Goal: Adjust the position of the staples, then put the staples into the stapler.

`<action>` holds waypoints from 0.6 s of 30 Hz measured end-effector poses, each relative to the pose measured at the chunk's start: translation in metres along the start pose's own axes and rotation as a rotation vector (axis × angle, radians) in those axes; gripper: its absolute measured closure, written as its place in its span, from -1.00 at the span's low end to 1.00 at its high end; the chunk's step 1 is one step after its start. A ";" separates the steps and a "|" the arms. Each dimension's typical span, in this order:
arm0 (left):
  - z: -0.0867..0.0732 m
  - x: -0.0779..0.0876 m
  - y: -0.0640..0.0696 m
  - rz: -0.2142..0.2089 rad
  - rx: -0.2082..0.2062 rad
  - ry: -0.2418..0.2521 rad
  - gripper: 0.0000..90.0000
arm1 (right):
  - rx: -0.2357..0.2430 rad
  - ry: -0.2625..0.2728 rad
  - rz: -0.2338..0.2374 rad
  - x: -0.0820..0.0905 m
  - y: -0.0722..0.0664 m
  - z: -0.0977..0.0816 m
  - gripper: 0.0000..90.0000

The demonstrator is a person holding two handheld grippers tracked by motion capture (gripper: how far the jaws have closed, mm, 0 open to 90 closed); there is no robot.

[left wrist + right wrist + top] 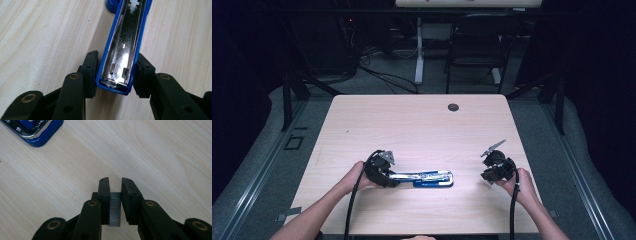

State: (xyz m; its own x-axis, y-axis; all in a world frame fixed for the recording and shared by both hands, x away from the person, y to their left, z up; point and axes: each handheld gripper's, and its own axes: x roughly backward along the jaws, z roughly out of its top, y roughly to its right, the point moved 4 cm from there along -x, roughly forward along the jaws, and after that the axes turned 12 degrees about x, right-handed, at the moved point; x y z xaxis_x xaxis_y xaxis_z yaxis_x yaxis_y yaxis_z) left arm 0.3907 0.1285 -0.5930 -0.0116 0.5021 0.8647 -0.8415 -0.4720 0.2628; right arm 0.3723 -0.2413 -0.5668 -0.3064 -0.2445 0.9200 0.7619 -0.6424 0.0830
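The pale wood-grain table (412, 125) carries everything, its far edge marked by a small round dark grommet (453, 107). Near the person's side lies a blue stapler swung open so its chrome staple channel faces up (424, 177), stretched along the table between the two hands. The left gripper (115, 75) meets the stapler's near end: its black jaws stand partly open on either side of the blue upper arm, pads pressed against both flanks, so the arm is clamped between them. In the left gripper view the bright metal channel (123, 50) runs away from the jaws. The right gripper (115, 188) sits well apart to the right of the stapler, over bare table. Its jaws are nearly closed on a small grey block, most likely a strip of staples (115, 211), though the view is too close to be sure.
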 end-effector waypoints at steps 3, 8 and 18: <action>0.000 0.000 0.000 -0.003 0.001 0.002 0.35 | 0.024 -0.006 0.004 0.001 0.000 0.004 0.74; 0.000 0.000 0.000 -0.003 0.001 0.003 0.35 | 0.044 -0.002 0.004 0.001 -0.001 0.011 0.74; 0.000 0.000 0.000 0.008 -0.001 0.001 0.35 | 0.069 0.014 0.000 0.000 -0.001 0.022 0.74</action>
State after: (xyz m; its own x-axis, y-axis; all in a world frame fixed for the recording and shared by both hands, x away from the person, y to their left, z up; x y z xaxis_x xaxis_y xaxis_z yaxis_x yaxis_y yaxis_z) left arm 0.3907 0.1284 -0.5931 -0.0188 0.4995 0.8661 -0.8421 -0.4748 0.2556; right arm 0.3843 -0.2242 -0.5585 -0.3136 -0.2552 0.9146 0.7996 -0.5906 0.1094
